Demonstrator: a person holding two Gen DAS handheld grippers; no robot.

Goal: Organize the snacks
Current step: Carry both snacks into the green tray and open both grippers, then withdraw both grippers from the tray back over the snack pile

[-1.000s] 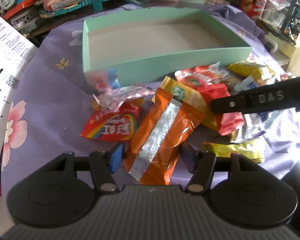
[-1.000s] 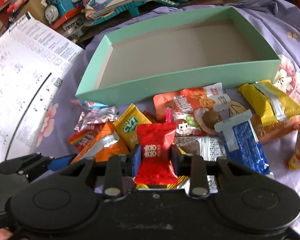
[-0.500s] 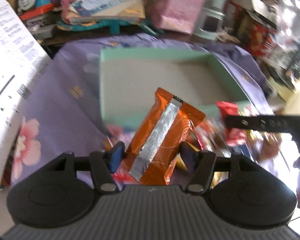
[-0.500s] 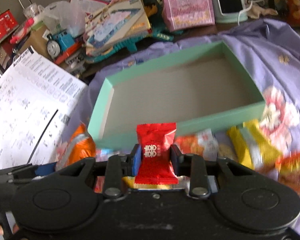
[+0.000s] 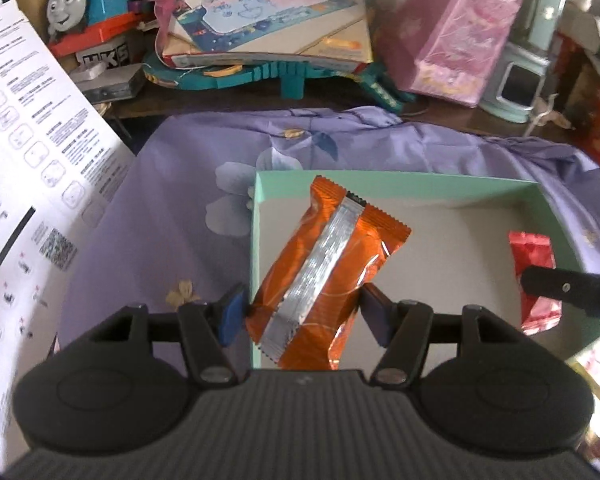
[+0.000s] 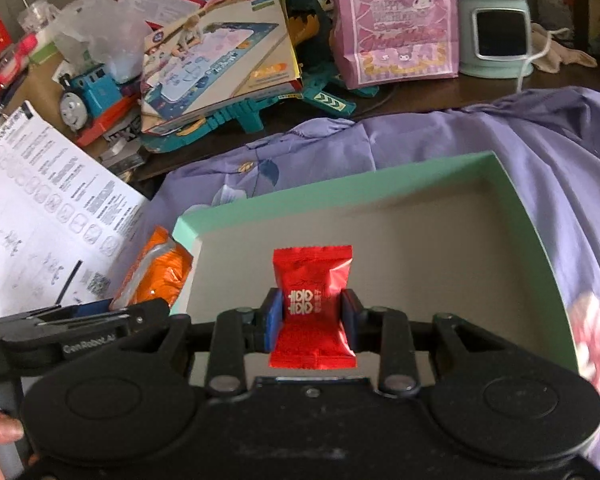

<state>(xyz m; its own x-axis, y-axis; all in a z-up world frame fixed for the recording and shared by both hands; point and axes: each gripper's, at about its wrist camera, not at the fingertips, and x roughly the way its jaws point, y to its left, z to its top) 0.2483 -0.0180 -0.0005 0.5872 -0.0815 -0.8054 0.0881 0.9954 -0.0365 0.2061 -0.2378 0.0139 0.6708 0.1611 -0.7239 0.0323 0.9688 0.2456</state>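
Nearest the left wrist camera, left gripper (image 5: 302, 312) pinches an orange snack packet (image 5: 327, 276) by its lower end, blue pads tight on both sides; packet is tilted, silver seam up, hanging above the near-left corner of the mint green box (image 5: 396, 179). Right gripper (image 6: 310, 320) clamps a small red candy packet (image 6: 313, 304) between its pads, packet upright, over the box's grey floor near the front wall. From the right view, the orange packet sits at the box's left edge, the left gripper just beside it. Box rests on a purple floral cloth (image 5: 172, 216). At left lies a white printed sheet (image 5: 32, 152). Farther back: a blue toy train (image 5: 80, 0), a flat picture box (image 5: 268, 12), a pink gift bag (image 6: 400, 20).
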